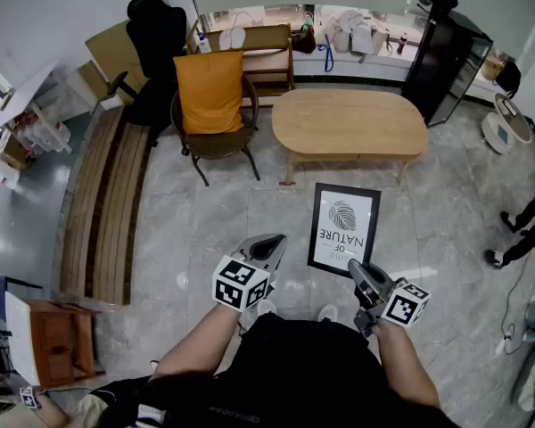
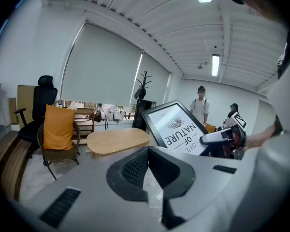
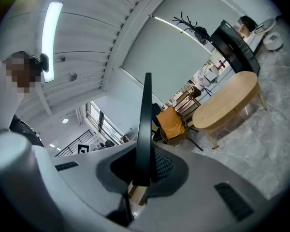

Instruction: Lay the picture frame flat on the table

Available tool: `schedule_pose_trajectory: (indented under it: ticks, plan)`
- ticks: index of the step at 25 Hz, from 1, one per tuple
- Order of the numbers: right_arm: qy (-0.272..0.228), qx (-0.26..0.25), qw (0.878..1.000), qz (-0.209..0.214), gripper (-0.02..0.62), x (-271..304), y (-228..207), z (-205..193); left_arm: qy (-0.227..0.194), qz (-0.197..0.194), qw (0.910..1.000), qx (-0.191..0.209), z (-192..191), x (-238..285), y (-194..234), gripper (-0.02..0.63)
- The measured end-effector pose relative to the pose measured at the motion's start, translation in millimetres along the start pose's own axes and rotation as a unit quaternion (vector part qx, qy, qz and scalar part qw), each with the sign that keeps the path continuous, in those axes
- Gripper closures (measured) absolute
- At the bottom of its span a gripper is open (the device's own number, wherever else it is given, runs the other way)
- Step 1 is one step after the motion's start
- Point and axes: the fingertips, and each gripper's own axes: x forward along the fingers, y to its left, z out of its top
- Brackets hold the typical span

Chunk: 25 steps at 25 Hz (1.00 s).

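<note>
One grip carries the job: the right gripper (image 1: 360, 276) is clamped on the near edge of the black-framed picture with a white printed sheet (image 1: 343, 228), holding it above the grey tiled floor (image 1: 223, 226). The left gripper (image 1: 267, 246) is closed on nothing. The oval light-wood table (image 1: 349, 125) stands well ahead, so carrying the frame over and laying it flat remain.

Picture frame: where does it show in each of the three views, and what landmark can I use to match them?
Head view: picture frame centre-right, print toward the camera, just ahead of the right gripper.
Left gripper view: right of centre, tilted, print visible.
Right gripper view: edge-on black bar up the centre, clamped between the jaws.
Shared landmark: oval wooden table, seen in all three.
</note>
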Motion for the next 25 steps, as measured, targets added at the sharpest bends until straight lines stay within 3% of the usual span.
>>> schedule_pose_trajectory:
  ticks: [15,25]
  plan:
    - [-0.004,-0.001,1.000,-0.003,0.574,3.2,-0.8,1.6,0.001,-0.010,0.9999,0.009,3.7,4.1,-3.1,0.601]
    - [0.019,0.032,0.999,0.005,0.574,31.7,1.7,-13.8,0.004,-0.002,0.9996,-0.028,-8.9,-12.1,26.6,0.601]
